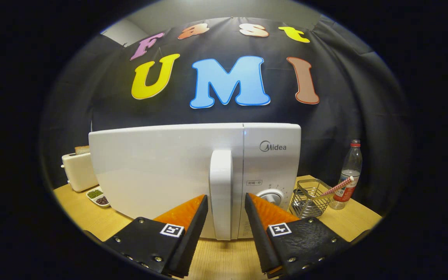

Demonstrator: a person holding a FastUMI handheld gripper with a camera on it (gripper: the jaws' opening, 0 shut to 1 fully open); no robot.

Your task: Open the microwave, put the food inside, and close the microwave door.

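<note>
Approaching the microwave [161,175] door handle [221,194]: gripper [226,204] spread, fingers flanking the handle, apparently not pressing yet. Door shut, microwave mid-bench. Opening step underway; next likely needs closing on the handle and pulling outward. Food not identified.

Microwave [169,175] on table [228,260]; toaster [78,171] left, wire basket [309,198] right.
</note>
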